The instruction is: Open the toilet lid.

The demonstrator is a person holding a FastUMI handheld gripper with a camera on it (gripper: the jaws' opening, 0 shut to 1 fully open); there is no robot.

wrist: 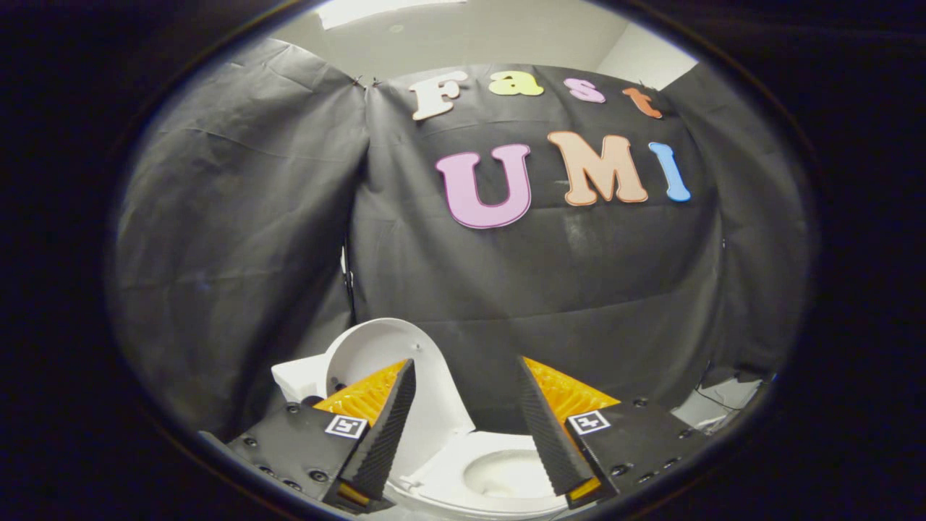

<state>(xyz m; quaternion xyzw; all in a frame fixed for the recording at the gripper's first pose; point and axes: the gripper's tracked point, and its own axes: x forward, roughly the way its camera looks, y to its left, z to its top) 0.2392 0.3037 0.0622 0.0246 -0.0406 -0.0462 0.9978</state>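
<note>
The two-finger gripper (466,376) with black ribbed pads and orange sides is seen low down, pointing forward. Its fingers (387,427) are spread wide apart, so the tongs are released. Nothing is held between them, and nothing is touched by either pad. A small black and white square marker (346,425) is stuck on the left finger's black base, and one more is stuck on the right base.

The white, shiny, round-topped toilet lid (394,354) is found just behind the left finger. It is lifted up and stands almost upright, with its inner side turned toward the gripper. It leans back near the white toilet tank (298,378), of which a small corner is seen to the left of the lid. Part of the lid is hidden by the left finger.

The white toilet seat and bowl (499,474) are seen below, in the gap between the two fingers. The bowl is uncovered and its smooth inside can be looked into. The seat lies flat around the bowl. A little white hinge part is seen where the lid meets the seat, close to the left finger's tip.

The black cloth wall (579,289) of the booth is hung behind the toilet. It is wrinkled, and a seam is seen where two sheets meet, above the lid. A white ceiling (470,36) is seen above the cloth. A bit of pale floor (723,401) is seen beyond the right finger.
</note>
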